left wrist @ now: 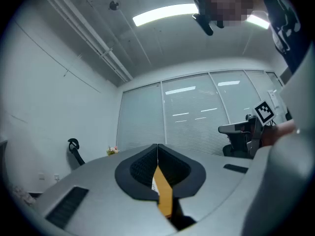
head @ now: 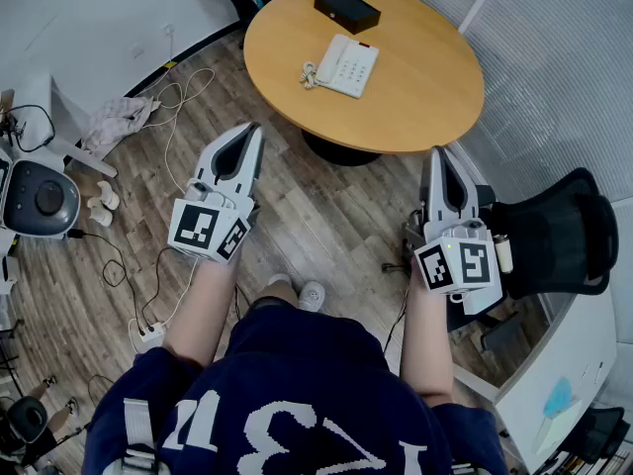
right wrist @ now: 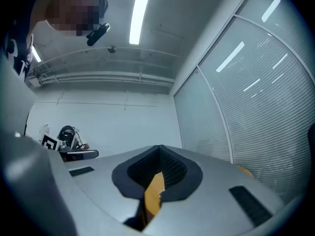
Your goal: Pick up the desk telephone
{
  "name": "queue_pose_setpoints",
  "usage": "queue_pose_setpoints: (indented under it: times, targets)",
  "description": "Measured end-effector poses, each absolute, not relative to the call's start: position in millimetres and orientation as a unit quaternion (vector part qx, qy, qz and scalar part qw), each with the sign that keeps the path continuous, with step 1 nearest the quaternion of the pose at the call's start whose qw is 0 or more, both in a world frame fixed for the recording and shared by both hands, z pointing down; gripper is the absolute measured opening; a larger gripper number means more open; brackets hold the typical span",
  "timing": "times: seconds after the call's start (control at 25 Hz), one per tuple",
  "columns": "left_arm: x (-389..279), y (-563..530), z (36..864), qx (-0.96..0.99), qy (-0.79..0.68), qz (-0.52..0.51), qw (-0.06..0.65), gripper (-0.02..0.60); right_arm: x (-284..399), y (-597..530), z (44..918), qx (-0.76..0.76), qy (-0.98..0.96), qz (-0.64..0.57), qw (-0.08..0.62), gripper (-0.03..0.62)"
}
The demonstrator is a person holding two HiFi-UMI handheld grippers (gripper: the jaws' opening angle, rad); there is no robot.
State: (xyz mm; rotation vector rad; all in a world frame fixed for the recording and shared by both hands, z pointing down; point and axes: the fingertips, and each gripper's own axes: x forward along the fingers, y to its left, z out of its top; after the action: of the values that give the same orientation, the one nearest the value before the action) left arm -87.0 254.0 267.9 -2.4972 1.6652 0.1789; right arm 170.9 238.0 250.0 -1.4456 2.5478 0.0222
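both jaws pairs pressed together, empty. left gripper (head: 249, 132) and right gripper (head: 437, 154) hang by the table's (head: 425, 97) near edge. phone (head: 341, 65) lies toward its left edge, untouched.

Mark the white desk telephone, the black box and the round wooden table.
White desk telephone (head: 352, 65): head view, keypad face.
Black rectangular box (head: 347, 10): head view, its top.
Round wooden table (head: 425, 87): head view, bare top.

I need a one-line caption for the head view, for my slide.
Both shut, the left tongs and right tongs hover before the round table bearing the telephone and a black box.
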Motion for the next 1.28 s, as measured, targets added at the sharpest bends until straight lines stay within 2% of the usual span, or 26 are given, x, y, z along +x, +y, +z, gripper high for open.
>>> queue_pose_setpoints:
  times: [0.24, 0.48, 0.68, 1.28]
  targets:
    - [-94, 256, 269, -0.824, 0.561, 0.062, 0.055, 0.015, 171, 244, 245, -0.489, 0.866, 0.016, 0.102, 0.025]
    - [-95, 253, 266, -0.824, 0.561, 0.061, 0.053, 0.017, 175, 240, 235, -0.490, 0.861, 0.011, 0.137, 0.026]
    - [-106, 233, 272, -0.822, 0.565, 0.064, 0.045, 0.017, 169, 220, 239, -0.491, 0.860, 0.000, 0.140, 0.026]
    - [-138, 81, 256, -0.845, 0.525, 0.080, 0.056, 0.017, 133, 101, 212, -0.527, 0.836, 0.043, 0.146, 0.026]
